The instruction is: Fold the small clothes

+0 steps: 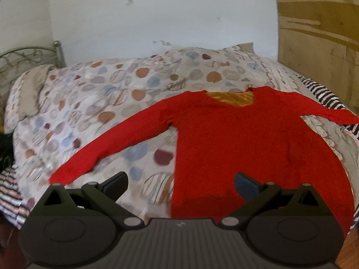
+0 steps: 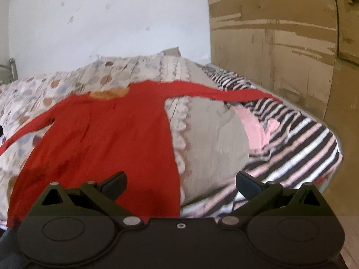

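Note:
A red long-sleeved top (image 1: pixel 246 139) lies flat on the bed with both sleeves spread out, its neck toward the wall and a yellow lining showing at the collar. In the right wrist view the same red top (image 2: pixel 107 139) fills the left half. My left gripper (image 1: pixel 180 185) hovers open above the hem's left corner, fingers wide apart with nothing between them. My right gripper (image 2: pixel 180 183) is open too, above the hem's right edge. The left sleeve (image 1: pixel 107 141) reaches toward the near left; the right sleeve (image 2: pixel 215 92) stretches over the striped sheet.
A spotted quilt (image 1: pixel 101 94) covers the bed, with a black, white and pink striped sheet (image 2: pixel 298 143) at the right. A wooden wardrobe (image 2: pixel 280 40) stands close on the right. A metal headboard (image 1: pixel 27 53) is at the far left, and a white wall behind.

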Demonstrator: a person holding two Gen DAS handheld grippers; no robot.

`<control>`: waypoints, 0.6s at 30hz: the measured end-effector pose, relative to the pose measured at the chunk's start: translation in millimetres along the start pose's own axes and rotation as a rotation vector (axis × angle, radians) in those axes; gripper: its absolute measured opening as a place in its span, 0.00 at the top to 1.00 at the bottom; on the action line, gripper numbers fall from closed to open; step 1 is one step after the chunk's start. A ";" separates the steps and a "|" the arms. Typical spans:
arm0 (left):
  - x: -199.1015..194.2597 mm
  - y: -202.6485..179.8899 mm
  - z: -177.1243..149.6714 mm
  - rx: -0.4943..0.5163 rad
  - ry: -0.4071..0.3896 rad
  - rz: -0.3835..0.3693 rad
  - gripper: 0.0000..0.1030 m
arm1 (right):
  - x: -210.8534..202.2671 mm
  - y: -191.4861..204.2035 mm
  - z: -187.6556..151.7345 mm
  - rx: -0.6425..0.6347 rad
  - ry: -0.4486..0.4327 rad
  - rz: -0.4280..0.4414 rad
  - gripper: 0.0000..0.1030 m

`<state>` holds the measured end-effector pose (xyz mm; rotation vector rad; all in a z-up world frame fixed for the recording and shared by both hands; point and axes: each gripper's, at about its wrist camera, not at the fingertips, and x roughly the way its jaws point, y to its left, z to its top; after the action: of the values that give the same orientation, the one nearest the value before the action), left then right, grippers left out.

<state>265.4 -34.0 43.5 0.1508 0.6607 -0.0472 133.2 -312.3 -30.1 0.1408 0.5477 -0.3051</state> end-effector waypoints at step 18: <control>142.8 -73.1 25.6 0.067 0.032 -0.156 0.00 | 130.3 -47.0 55.7 0.056 0.101 0.067 0.00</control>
<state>386.9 -109.6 -33.4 0.1646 0.7025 -0.2172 251.0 -400.8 -54.6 0.2293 0.6331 -0.2491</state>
